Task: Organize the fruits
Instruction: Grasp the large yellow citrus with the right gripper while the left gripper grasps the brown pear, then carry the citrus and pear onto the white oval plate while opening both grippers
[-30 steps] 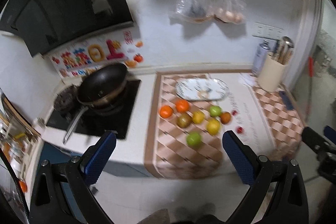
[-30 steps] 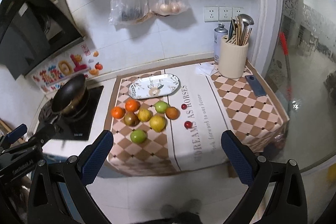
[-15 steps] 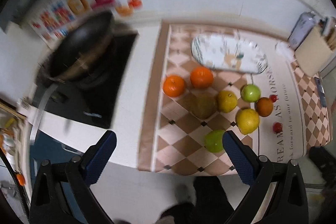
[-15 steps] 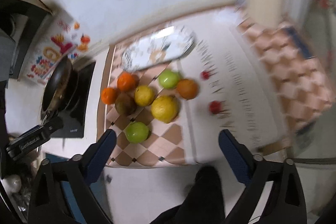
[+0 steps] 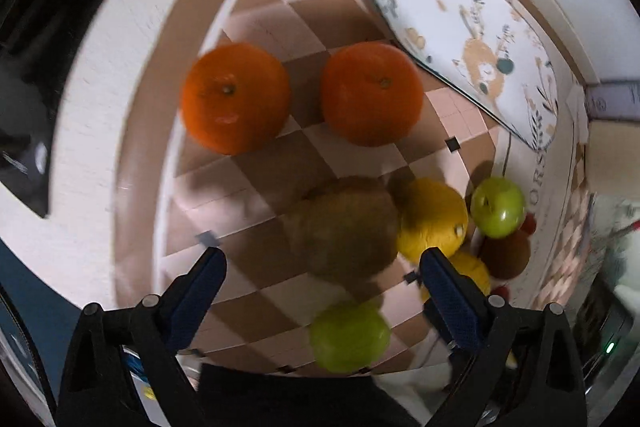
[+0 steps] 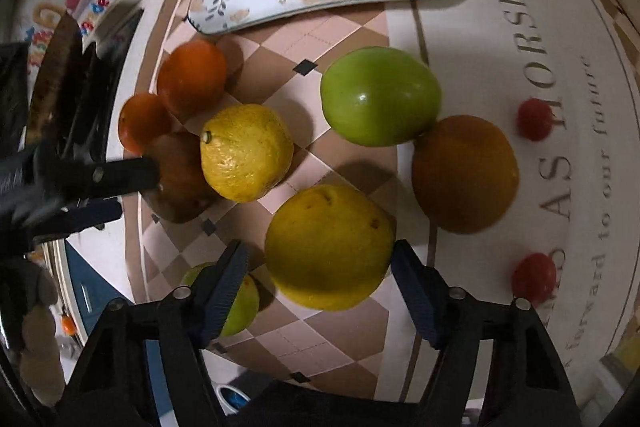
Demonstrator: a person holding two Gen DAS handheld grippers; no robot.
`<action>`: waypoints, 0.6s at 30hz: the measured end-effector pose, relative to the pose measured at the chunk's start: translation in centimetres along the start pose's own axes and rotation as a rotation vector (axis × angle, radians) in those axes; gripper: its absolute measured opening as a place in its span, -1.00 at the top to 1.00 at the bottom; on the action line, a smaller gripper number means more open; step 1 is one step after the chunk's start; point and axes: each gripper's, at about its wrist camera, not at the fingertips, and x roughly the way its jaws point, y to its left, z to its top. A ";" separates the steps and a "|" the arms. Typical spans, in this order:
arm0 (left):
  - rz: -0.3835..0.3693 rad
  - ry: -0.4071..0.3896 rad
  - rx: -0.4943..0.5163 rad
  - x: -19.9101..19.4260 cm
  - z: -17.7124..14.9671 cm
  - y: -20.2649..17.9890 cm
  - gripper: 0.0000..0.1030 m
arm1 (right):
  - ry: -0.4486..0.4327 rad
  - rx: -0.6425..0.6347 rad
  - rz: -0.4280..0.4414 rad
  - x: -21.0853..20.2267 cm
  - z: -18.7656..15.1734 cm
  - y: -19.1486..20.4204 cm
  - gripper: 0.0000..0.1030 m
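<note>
My left gripper (image 5: 324, 279) points down over the checked cloth (image 5: 280, 7), its jaws wide and just closing. A brown fruit (image 5: 344, 227) lies right ahead of them and a green apple (image 5: 350, 337) sits between the fingers, untouched. Two oranges (image 5: 236, 97) lie farther out, near the patterned plate (image 5: 460, 31). My right gripper (image 6: 322, 281) is closing around a large yellow fruit (image 6: 328, 247); a gap shows at the left pad. Around it lie a lemon (image 6: 246, 153), a green apple (image 6: 380, 95) and an orange-brown fruit (image 6: 464, 173).
Two cherry tomatoes (image 6: 534, 119) lie on the cloth's white part. The black frame of the left tool (image 6: 108, 173) reaches in over the brown fruit. A dark stove and wok (image 6: 56, 67) stand left of the cloth. The counter's front edge runs just below both grippers.
Both grippers have dropped from high above the counter to just over the fruit and tipped downward. The right jaws have narrowed around the yellow fruit.
</note>
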 end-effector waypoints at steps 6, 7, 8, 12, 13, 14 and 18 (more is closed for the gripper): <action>-0.119 0.045 -0.085 1.8 1.1 0.5 -0.32 | 0.056 -0.021 0.016 1.6 0.8 0.3 -0.30; -0.128 0.046 -0.083 1.9 1.0 0.3 -0.28 | 0.061 -0.027 0.012 1.8 0.8 0.5 -0.30; -0.120 0.043 -0.076 2.0 1.0 0.0 -0.28 | 0.068 -0.031 0.008 2.0 1.3 0.5 -0.30; -0.117 0.052 -0.072 2.9 1.0 -0.4 -0.29 | 0.085 -0.049 -0.001 2.3 0.8 1.1 -0.31; -0.128 0.055 -0.080 3.2 1.5 -0.5 -0.28 | 0.084 -0.058 -0.007 2.3 0.9 1.3 -0.31; -0.133 0.053 -0.085 3.3 1.5 -0.5 -0.27 | 0.086 -0.066 -0.010 2.3 0.9 1.4 -0.30; -0.098 0.020 -0.059 2.9 1.4 -1.1 -0.26 | 0.085 -0.074 -0.014 2.2 1.0 1.3 -0.27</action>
